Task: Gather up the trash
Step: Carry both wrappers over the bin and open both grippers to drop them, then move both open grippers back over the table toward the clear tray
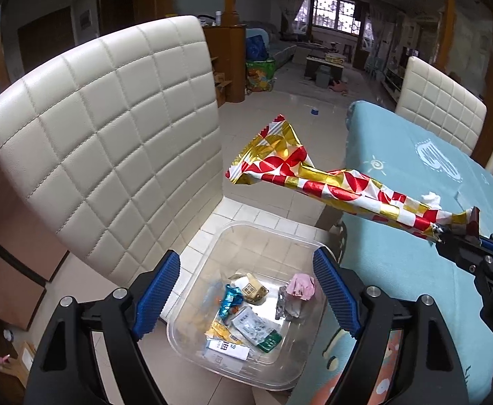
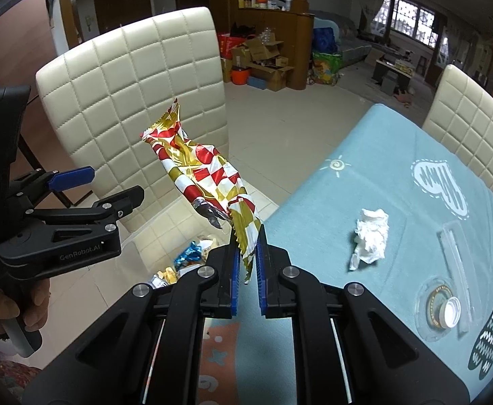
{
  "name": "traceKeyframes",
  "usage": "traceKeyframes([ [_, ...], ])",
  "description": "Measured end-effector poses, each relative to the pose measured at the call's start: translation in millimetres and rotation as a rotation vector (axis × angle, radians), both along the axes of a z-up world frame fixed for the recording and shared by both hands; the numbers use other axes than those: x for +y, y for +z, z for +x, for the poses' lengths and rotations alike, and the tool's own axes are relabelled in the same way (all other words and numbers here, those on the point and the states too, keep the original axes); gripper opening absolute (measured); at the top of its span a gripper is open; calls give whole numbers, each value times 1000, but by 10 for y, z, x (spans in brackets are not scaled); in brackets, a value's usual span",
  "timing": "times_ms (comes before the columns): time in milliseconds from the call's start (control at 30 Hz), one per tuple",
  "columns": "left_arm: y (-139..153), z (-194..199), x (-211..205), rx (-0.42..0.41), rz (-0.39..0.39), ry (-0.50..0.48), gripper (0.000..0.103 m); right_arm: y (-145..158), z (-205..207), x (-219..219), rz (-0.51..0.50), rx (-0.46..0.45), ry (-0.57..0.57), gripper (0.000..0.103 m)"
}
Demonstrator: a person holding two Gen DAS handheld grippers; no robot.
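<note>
My right gripper [image 2: 246, 263] is shut on the end of a long red, gold and white foil wrapper [image 2: 209, 182]. The wrapper [image 1: 314, 175] hangs in the air past the table edge, above a clear plastic bin [image 1: 246, 307] on the chair seat. The bin holds several wrappers and scraps. My left gripper [image 1: 246, 290] is open and empty, its blue pads over the bin's two sides; it also shows in the right wrist view [image 2: 108, 185]. The right gripper [image 1: 456, 233] enters the left wrist view from the right. A crumpled white tissue [image 2: 369, 238] lies on the table.
A cream quilted chair [image 1: 104, 135] stands left of the table, its back rising behind the bin. The table has a light blue cloth [image 2: 364, 185]. A clear lid with a white cap [image 2: 449, 314] lies on the cloth. More cream chairs [image 2: 472, 128] stand at the far side.
</note>
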State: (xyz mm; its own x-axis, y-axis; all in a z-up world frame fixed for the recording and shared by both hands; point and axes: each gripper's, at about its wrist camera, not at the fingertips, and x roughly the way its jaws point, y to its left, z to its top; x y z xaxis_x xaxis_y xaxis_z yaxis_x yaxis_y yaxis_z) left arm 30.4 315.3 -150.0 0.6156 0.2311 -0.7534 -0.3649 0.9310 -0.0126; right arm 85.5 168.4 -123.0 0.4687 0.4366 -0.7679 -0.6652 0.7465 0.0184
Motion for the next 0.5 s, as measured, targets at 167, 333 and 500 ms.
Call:
traceKeyframes([
  [167, 14, -28, 65, -5, 1, 34, 79, -18, 41, 13, 29, 48, 7, 21],
  [333, 5, -39, 75, 1, -9, 49, 79, 44, 10, -58, 54, -3, -12, 70],
  [500, 3, -42, 6, 7, -18, 38, 79, 40, -1, -114, 40, 8, -18, 66],
])
